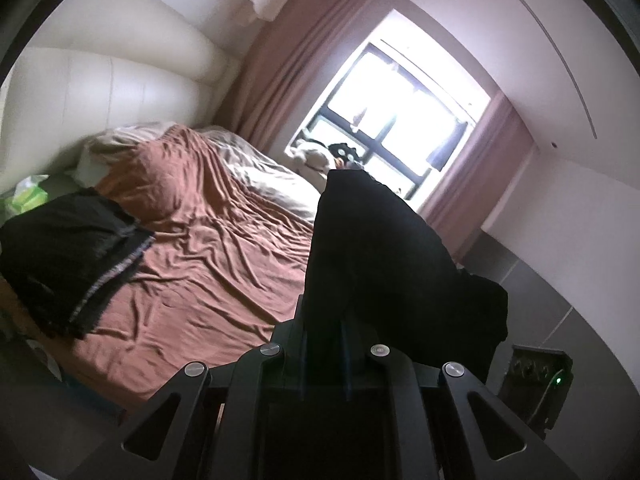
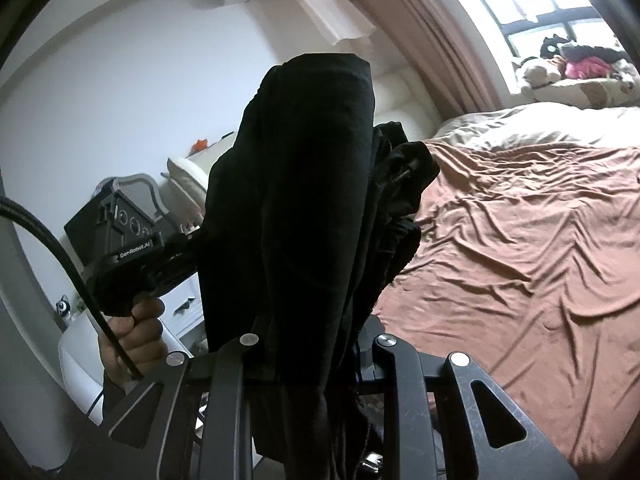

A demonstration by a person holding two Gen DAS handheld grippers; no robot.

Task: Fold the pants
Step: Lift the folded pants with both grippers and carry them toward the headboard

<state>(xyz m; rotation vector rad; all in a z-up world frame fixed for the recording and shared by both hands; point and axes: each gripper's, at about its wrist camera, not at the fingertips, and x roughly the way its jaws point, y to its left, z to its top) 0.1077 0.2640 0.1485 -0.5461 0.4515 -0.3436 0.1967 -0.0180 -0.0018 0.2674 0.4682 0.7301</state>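
The black pants (image 1: 372,256) hang bunched in the air over the near edge of the bed. In the left wrist view my left gripper (image 1: 324,320) is shut on a fold of them, and the cloth hides the fingertips and rises up and to the right. In the right wrist view my right gripper (image 2: 312,340) is shut on another thick bundle of the same pants (image 2: 304,184), which stands up between the fingers. To the left of that bundle a hand (image 2: 132,332) holds the left gripper's body (image 2: 132,256), whose fingers run in behind the cloth.
A bed with a wrinkled brown sheet (image 1: 208,248) fills the middle. A stack of dark folded clothes (image 1: 68,256) lies on its left side, near a green packet (image 1: 28,200). Behind are a cream headboard (image 1: 100,92), pink curtains and a bright window (image 1: 400,100) with plush toys (image 2: 560,60).
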